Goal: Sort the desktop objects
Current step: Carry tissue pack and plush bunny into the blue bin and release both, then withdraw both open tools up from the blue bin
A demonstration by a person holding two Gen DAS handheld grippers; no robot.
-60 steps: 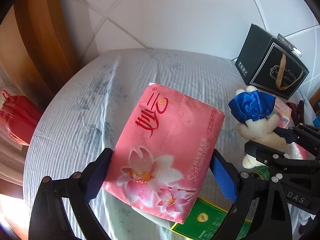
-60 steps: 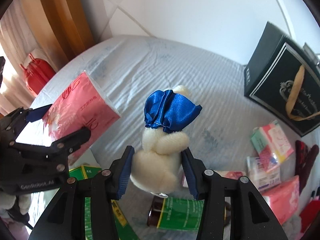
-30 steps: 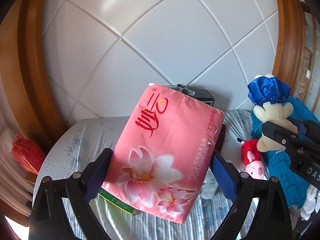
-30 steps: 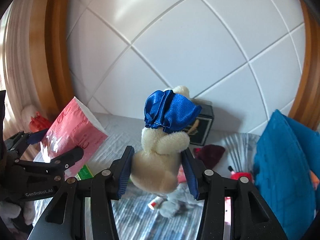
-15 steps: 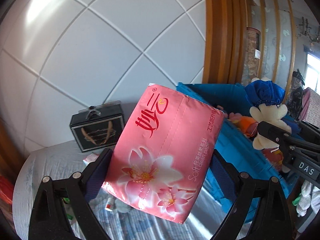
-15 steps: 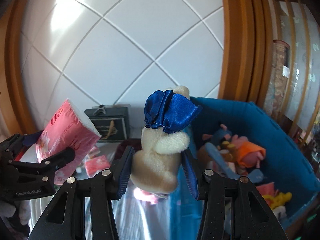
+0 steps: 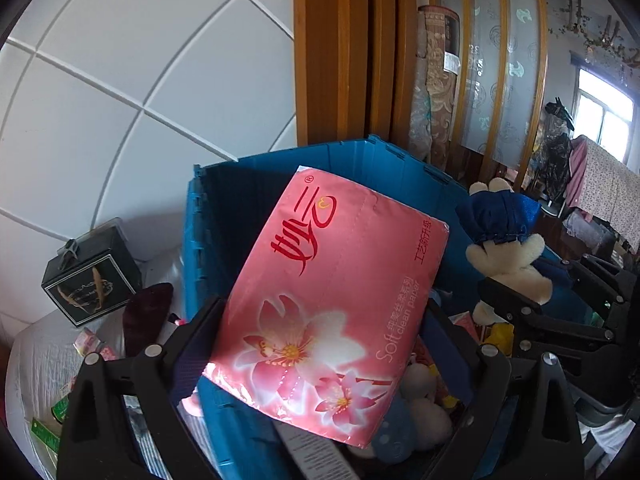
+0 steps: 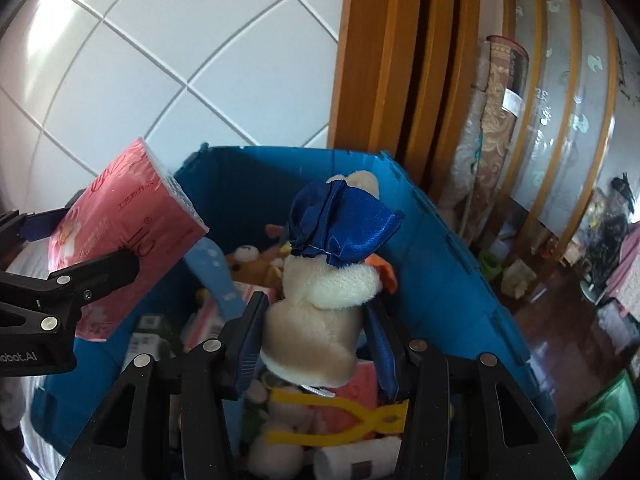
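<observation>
My left gripper (image 7: 320,336) is shut on a pink tissue pack (image 7: 328,304) with flower print and holds it above the open blue crate (image 7: 224,208). The pack also shows in the right wrist view (image 8: 120,236). My right gripper (image 8: 316,328) is shut on a cream plush toy (image 8: 320,312) with a blue satin cap and holds it over the same crate (image 8: 460,280). The toy shows at the right of the left wrist view (image 7: 508,248). The crate holds several plush toys, packets and a yellow clip (image 8: 340,416).
A black gift box (image 7: 92,276) stands on the grey cloth-covered table (image 7: 36,364) left of the crate, with a dark red item (image 7: 144,316) and small packets. Behind the crate are a white tiled wall and a wooden door frame (image 8: 384,60).
Both grippers swung right, away from the table, carrying the tissue pack and the plush toy. They now hang over the blue crate, which fills the lower view. Both grips are unchanged.
</observation>
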